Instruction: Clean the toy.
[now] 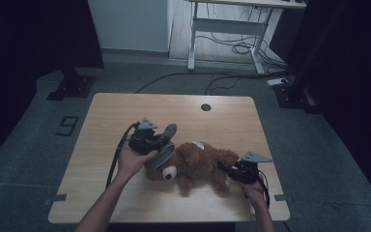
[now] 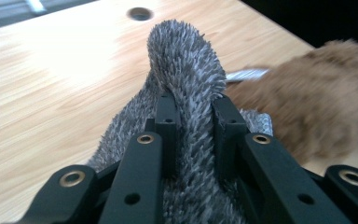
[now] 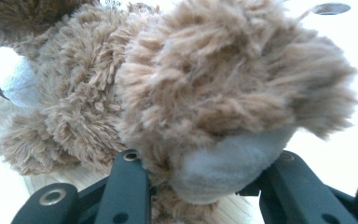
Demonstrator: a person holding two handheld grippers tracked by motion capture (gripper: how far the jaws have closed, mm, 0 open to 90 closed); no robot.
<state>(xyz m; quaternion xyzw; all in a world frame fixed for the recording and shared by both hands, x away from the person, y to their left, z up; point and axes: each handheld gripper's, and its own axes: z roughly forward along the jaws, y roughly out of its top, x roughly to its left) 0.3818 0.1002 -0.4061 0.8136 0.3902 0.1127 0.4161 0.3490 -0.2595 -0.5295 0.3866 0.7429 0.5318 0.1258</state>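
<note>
**Two grippers on a plush bear and its grey hat**

From above, a brown teddy bear (image 1: 195, 166) lies on its side near the front middle of the wooden table (image 1: 106, 116), head toward the person's left, one white-and-black eye (image 1: 169, 172) facing up. The left gripper (image 1: 160, 140) sits at the bear's head, with a grey furry hat (image 1: 164, 145) rising from it and curving over the top of the head. The right gripper (image 1: 227, 170) is at the other end of the bear, low over the table, the hand behind it close to the front edge. A round cable hole (image 1: 206, 107) shows in the tabletop farther back.

The left gripper view gives what the overhead picture cannot: the hat's bristly grey pile (image 2: 186, 70) is pinched between the two black jaws, which have drawn in narrow on a fold of it, the fabric standing up past the tips. The bear's brown fur (image 2: 312, 107) is blurred off to the right, with a small white sewn-in label (image 2: 247, 74) just beside the hat.

The right gripper view shows the other grip plainly: the jaws are clamped on the bear's foot (image 3: 223, 126), its pale sole (image 3: 228, 168) bulging between them, touching both. The rest of the body stretches away, and a white muzzle (image 3: 11, 77) shows at the far left.
</note>
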